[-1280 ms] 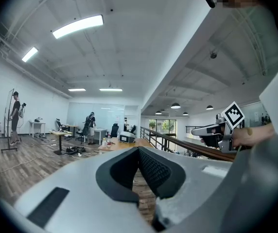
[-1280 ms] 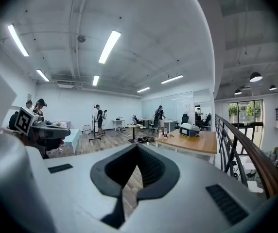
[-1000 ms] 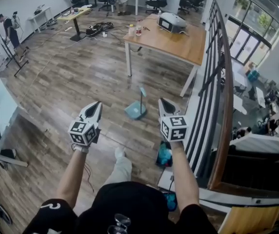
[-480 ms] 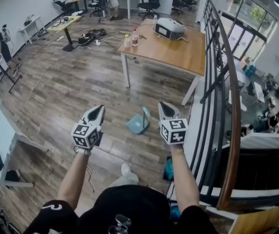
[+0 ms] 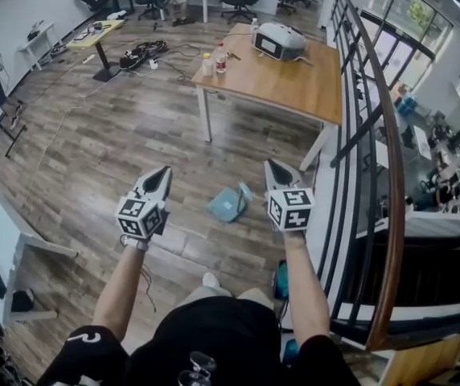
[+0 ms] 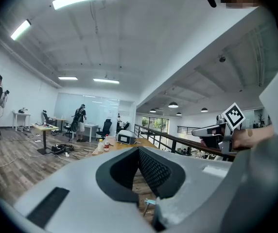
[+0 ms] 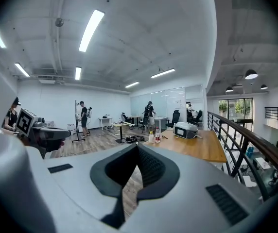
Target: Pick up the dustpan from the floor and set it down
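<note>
On the floor [image 5: 117, 143], the dustpan [image 5: 227, 205] now lies nearer, between left gripper [image 5: 162, 173] and right gripper [image 5: 273, 167]; both fingers closed, empty, so pickup is still ahead.

The floor [image 5: 117, 135] is grey-brown wood plank with visible grain and a low sheen. The table [image 5: 294, 79] has a smooth, warm wooden top on white-painted metal legs. The dustpan [image 5: 226, 203] looks like smooth pale-blue plastic. The left gripper [image 5: 163, 170] and right gripper [image 5: 270, 165] have matt light-grey plastic shells; their inner pads [image 6: 151, 171] are black, finely dimpled and rubbery-looking. The railing [image 5: 391, 175] has dark metal bars under a polished brown wooden handrail
</note>
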Motion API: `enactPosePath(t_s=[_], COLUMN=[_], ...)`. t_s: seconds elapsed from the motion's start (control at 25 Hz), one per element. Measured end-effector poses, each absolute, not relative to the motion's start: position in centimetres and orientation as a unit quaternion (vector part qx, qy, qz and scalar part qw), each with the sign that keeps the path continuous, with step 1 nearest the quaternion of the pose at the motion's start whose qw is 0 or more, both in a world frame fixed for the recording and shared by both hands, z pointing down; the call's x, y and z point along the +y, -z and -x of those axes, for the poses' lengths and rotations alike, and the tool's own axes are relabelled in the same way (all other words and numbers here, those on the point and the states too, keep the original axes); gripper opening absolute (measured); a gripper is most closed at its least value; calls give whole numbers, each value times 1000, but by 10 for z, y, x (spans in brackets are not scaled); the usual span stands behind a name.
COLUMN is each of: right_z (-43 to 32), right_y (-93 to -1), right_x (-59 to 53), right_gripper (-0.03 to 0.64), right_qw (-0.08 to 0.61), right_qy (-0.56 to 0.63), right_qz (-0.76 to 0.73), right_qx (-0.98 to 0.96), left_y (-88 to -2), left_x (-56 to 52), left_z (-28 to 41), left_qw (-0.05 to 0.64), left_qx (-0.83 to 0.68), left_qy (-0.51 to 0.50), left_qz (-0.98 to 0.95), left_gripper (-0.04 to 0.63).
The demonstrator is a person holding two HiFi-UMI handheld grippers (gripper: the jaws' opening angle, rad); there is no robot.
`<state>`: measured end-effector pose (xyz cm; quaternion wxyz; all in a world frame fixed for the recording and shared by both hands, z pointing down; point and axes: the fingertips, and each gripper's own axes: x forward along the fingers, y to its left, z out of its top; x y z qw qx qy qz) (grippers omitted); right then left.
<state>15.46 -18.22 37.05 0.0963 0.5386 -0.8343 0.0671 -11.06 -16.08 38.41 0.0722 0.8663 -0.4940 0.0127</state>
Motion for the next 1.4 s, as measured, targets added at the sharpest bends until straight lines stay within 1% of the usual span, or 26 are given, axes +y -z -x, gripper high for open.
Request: enactPosePath(t_s=[0.48, 0.92, 1.12, 1.4], right_z=[-146, -155, -159, -159], right_y=[-390, -421, -453, -522], right_x=[-233, -288, -299, -314], right_gripper=[-5, -5, -3, -3], right_qw=[110, 126, 137, 165], right_qy=[-69, -82, -100, -124], right_qz=[-527, -507, -505, -492], right_qx=[-840, -849, -846, -846], left_y=[-405, -422, -445, -501], left_x=[-204, -242, -249, -259], left_z=[115, 98, 91, 78], left_qw=[88, 102, 118, 145], left_qx=[-500, -513, -510, -500], left_qy=[-13, -20, -31, -48], left_qz=[-862, -852, -852, -853], left_gripper=[-2, -2, -2, -2])
